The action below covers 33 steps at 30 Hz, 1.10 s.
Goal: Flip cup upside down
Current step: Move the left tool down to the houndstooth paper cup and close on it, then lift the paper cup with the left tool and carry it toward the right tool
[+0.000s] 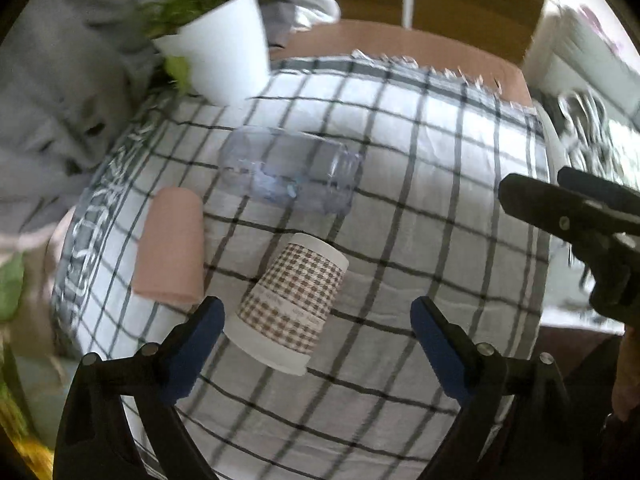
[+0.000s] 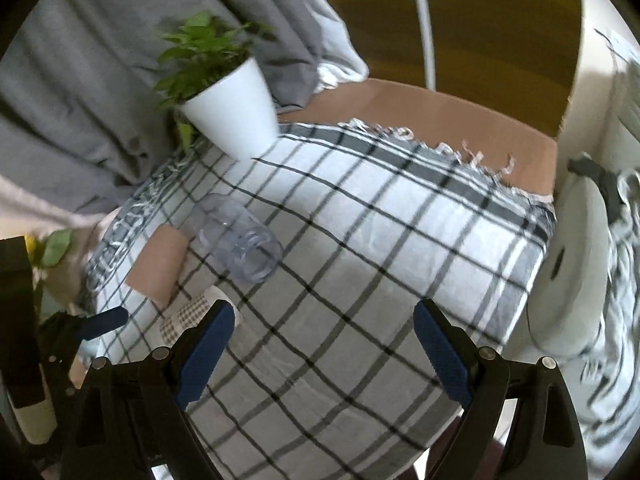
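Mostly checked cloth point(image 2: 360, 280) over table point(image 2: 420, 116); grey curtain point(image 2: 80, 80) behind

I see the houndstooth paper cup point(image 1: 289, 303) standing upside down on the checked cloth point(image 1: 420, 184), nearest my left gripper point(image 1: 316, 350). Just left of that cup stands another inverted cup point(image 1: 170, 246), apart from it. Behind it a clear jar point(image 1: 289, 168) lies on its side. The potted plant point(image 1: 218, 46) stands well behind, at the cloth's far-left corner.

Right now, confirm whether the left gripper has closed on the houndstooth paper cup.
No: the left gripper is open, its blue fingers spread apart around the houndstooth paper cup on the checked cloth.
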Each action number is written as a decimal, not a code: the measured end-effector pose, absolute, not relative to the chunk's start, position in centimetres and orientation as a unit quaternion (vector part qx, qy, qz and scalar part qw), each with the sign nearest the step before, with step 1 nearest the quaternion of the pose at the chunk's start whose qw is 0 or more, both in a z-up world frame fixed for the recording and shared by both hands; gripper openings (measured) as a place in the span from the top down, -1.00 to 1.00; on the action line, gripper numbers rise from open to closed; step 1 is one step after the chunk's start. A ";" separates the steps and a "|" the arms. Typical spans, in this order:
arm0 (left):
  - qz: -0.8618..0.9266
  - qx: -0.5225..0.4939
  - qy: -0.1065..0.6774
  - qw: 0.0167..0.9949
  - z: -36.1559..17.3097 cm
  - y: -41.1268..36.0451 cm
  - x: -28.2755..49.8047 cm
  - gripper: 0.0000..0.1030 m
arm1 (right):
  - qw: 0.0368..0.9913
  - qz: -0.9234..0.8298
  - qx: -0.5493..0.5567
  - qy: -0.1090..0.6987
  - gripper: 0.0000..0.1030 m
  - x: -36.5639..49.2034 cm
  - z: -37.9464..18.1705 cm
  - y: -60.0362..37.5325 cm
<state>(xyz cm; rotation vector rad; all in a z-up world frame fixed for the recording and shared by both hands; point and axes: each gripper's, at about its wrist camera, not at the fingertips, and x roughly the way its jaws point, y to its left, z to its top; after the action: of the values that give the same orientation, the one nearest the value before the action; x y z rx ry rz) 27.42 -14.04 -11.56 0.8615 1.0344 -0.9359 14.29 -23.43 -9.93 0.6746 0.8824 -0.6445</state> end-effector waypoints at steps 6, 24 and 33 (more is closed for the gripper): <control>-0.461 0.409 0.480 0.625 -13.8 -15.1 28.8 -0.67 | 0.771 -0.340 0.343 0.414 -0.77 15.1 -11.3 -23.2; -0.484 0.401 0.527 0.572 -17.6 -15.5 31.8 -0.27 | 0.748 -0.388 0.323 0.431 -0.77 17.7 -12.5 -22.6; -0.475 0.337 0.561 0.588 -17.4 -14.5 32.9 -0.18 | 0.750 -0.390 0.303 0.440 -0.77 17.9 -12.5 -22.7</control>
<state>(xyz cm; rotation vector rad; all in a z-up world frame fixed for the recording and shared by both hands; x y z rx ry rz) 32.95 -14.50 -17.45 0.7851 1.3064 -1.1072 17.89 -22.68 -12.52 0.6631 0.9611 -0.8532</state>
